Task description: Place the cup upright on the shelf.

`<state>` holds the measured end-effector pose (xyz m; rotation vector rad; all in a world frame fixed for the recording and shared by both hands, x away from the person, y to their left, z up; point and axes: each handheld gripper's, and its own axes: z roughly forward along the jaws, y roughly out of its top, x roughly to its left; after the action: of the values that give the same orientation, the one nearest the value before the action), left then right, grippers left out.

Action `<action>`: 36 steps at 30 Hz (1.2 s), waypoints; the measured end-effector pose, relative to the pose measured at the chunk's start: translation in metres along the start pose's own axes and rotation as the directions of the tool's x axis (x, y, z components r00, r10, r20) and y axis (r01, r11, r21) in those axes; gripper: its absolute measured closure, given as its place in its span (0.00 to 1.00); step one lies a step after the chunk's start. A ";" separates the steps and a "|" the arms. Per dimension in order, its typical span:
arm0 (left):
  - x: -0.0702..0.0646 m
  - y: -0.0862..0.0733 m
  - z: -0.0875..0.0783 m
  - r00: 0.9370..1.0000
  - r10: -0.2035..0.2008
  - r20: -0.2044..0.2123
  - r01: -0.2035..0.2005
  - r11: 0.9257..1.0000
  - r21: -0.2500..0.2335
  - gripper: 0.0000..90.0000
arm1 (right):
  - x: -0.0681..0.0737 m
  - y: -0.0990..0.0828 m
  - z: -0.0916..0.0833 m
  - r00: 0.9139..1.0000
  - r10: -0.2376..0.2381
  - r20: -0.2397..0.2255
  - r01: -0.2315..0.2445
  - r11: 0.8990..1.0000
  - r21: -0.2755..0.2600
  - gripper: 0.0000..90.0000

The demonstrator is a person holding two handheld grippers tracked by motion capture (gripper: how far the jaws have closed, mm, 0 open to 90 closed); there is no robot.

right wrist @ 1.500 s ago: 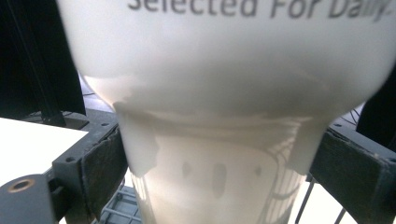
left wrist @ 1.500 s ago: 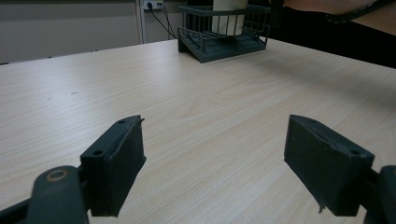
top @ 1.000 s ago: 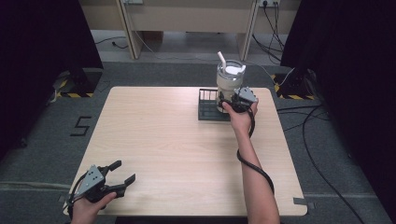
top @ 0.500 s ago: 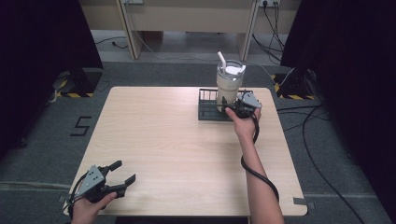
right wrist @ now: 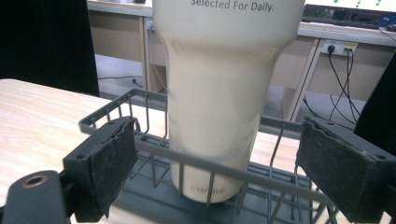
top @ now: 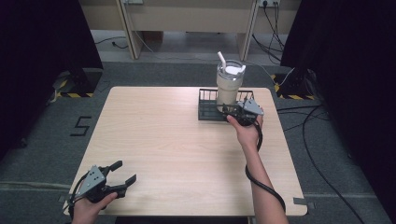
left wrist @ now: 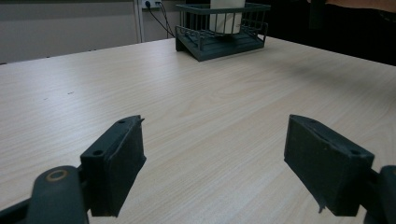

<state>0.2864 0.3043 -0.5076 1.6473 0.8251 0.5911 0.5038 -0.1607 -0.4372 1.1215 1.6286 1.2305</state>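
Note:
A cream tumbler (top: 229, 87) with a lid and a white straw stands upright in a dark wire basket (top: 205, 111) at the table's far right. In the right gripper view the tumbler (right wrist: 219, 93) rises just beyond the basket's near rail (right wrist: 205, 163). My right gripper (top: 230, 110) is open at the basket's near right side, its jaws spread wider than the tumbler's base and apart from it (right wrist: 219, 163). My left gripper (top: 125, 171) hangs open over the near left of the table, with nothing between its jaws (left wrist: 215, 154). It looks across at the basket (left wrist: 219, 39).
The light wooden table (top: 173, 140) is bare between the two grippers. A black cable (top: 261, 184) trails from the right gripper along the forearm. Beyond the far edge are grey floor, desk legs and wall sockets with cables.
My right gripper has drawn back from the tumbler toward the person, over the basket's near rail. The left gripper has stayed where it was.

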 end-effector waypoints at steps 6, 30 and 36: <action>0.000 0.000 0.001 1.000 0.001 -0.002 -0.001 1.000 0.005 0.21 | -0.001 -0.006 -0.014 1.000 0.006 -0.005 -0.006 1.000 -0.001 0.14; 0.000 -0.001 0.000 1.000 0.001 -0.006 -0.001 1.000 0.007 0.21 | -0.005 -0.019 -0.052 1.000 0.022 -0.008 -0.022 1.000 0.022 0.15; 0.000 0.000 0.000 1.000 0.002 -0.007 -0.002 1.000 0.004 0.21 | -0.003 -0.022 -0.058 1.000 0.025 -0.016 -0.025 0.999 0.026 0.15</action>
<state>0.2862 0.3045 -0.5080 1.6507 0.8309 0.5975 0.4464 -0.1825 -0.4460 1.1535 1.6518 1.2412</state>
